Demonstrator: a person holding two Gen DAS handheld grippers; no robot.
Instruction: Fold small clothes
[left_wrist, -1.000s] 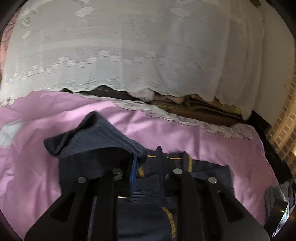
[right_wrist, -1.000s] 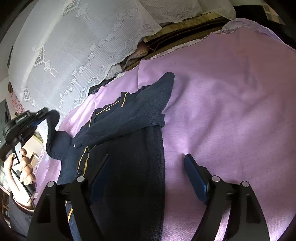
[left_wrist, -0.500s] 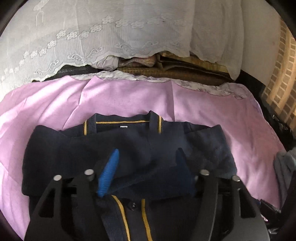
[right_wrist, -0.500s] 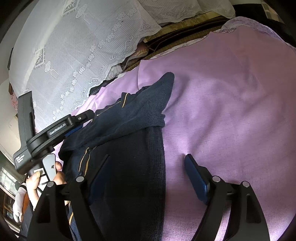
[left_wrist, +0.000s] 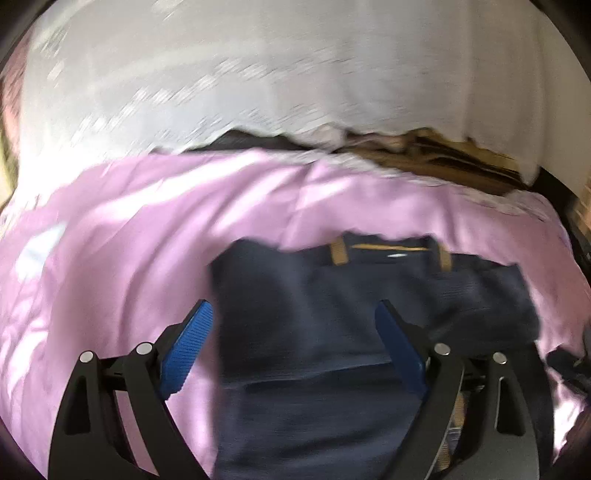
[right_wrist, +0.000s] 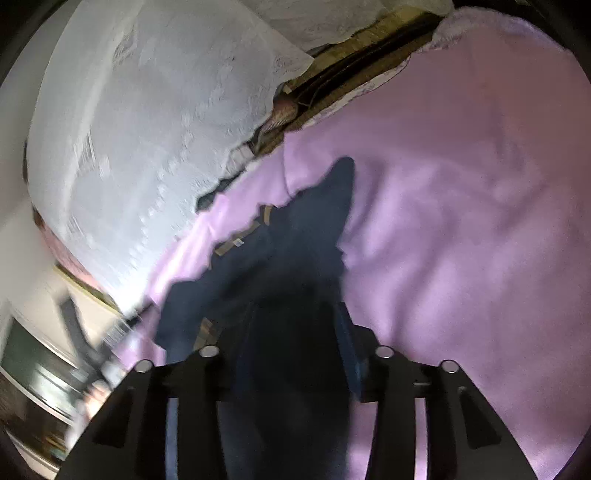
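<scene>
**fold_newbie:** Jaws question first, going left to right; the left gripper (left_wrist: 291, 332) has its jaws spread wide with nothing between them, blue pads (left_wrist: 186, 350) hovering over the left edge of the navy sweater (left_wrist: 332, 314); one pad sits over the pink sheet (left_wrist: 129, 229), the other over the knit. Why so wide?

**umi_tinkerer:** My guess is it's straddling the garment's edge so it can pinch a fresh bit of fabric or press the fold flat; wide jaws give room to come down on either side of a layer. It's all blurry though, so I wouldn't swear to contact.

**fold_newbie:** And the sweater itself?

**umi_tinkerer:** Lying on the pink sheet, collar with the yellow trim (left_wrist: 384, 248) pointing away toward the white lace cloth (left_wrist: 295, 74); the sleeves look tucked across the body already, so I'd call it partway folded, with the bottom-up fold probably left.

**fold_newbie:** Right side?

**umi_tinkerer:** The right gripper (right_wrist: 295, 332) has its jaws drawn in narrow around the dark knit at the sweater's right side; looks like it's pinching the fabric, but the cloth is so dark there I honestly can't tell if it's clamped. Holding that side would make sense; it anchors the garment so it doesn't slide on the sheet. One sleeve tip (right_wrist: 341, 173) pokes out on the pink; might need tidying.
</scene>
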